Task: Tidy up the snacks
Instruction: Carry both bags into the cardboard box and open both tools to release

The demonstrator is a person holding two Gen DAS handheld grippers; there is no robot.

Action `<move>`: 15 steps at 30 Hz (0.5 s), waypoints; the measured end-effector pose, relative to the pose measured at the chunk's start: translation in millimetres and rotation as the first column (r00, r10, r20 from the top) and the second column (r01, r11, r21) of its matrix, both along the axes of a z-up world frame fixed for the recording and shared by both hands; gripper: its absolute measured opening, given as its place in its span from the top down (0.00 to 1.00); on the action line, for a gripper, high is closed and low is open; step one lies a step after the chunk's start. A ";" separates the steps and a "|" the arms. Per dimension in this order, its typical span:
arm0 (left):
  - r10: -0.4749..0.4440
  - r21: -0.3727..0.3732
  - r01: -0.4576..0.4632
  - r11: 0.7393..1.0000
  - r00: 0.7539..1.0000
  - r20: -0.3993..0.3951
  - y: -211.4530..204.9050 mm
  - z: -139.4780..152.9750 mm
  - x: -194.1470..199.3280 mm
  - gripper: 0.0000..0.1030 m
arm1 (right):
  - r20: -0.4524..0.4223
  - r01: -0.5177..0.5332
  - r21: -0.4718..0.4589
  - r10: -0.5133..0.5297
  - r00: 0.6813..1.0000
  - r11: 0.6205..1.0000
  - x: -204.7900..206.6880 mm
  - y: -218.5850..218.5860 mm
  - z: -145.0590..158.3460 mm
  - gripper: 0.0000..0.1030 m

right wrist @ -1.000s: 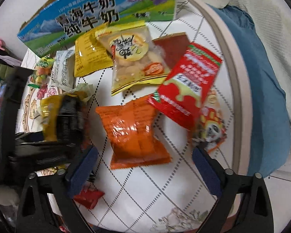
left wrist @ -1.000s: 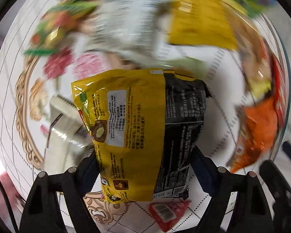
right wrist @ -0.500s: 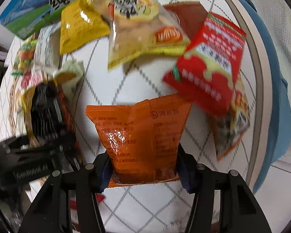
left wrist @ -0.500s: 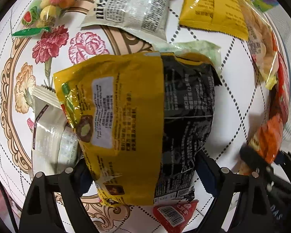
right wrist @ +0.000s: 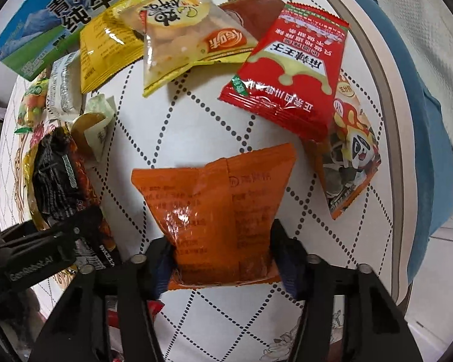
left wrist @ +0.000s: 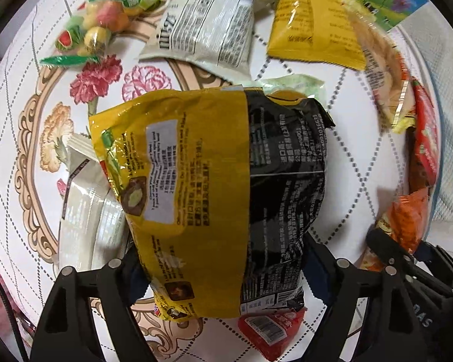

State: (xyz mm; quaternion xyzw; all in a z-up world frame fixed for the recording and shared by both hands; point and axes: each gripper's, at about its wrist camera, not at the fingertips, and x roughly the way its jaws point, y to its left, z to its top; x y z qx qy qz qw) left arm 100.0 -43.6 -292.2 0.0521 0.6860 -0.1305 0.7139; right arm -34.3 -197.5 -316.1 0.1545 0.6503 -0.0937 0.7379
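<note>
A yellow-and-black snack bag (left wrist: pixel 211 181) hangs between the fingers of my left gripper (left wrist: pixel 225 271). The jaws are closing and the pads press its two sides. The right wrist view shows the same bag (right wrist: pixel 57 181) at the far left. My right gripper (right wrist: pixel 223 264) points down over the white quilted table cover (right wrist: pixel 196 120). Its jaws are closing on an orange snack bag (right wrist: pixel 214 205), pinching the bag's lower end. That orange bag (left wrist: pixel 407 220) also shows at the right edge of the left wrist view.
A red sachet (right wrist: pixel 287 69), a clear chips bag (right wrist: pixel 184 30), a yellow pack (right wrist: pixel 102 48) and a panda pack (right wrist: pixel 353 157) lie beyond the orange bag. A milk carton box (right wrist: pixel 60 15) stands at the back. A white pack (left wrist: pixel 205 30), fruit candies (left wrist: pixel 96 27) and a small red sachet (left wrist: pixel 271 328) surround the left gripper.
My right gripper came down over the orange bag and shut on it. My left gripper slid across the table with the yellow-and-black bag still between its fingers.
</note>
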 end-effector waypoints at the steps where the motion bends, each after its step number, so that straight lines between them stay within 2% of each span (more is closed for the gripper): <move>1: 0.001 0.000 -0.001 1.000 1.000 0.008 0.7 3.6 -3.3 0.20 | 0.006 -0.005 -0.002 0.005 1.000 1.000 -18.1 -3.6 3.5 0.50; 4: 0.009 -0.009 -0.008 1.000 1.000 0.027 3.7 18.1 -13.9 0.20 | 0.028 -0.026 0.027 0.025 0.999 0.999 -28.3 -2.7 11.0 0.52; 9: 0.057 -0.060 -0.054 0.997 0.997 0.051 14.5 59.9 -36.9 0.20 | 0.055 -0.061 0.117 0.055 0.997 0.991 -35.9 -22.6 56.3 0.52; 15: 0.077 -0.140 -0.057 0.989 0.987 0.143 5.7 138.1 -33.0 0.20 | 0.173 -0.117 0.200 0.082 0.981 0.973 -12.5 -43.7 122.2 0.52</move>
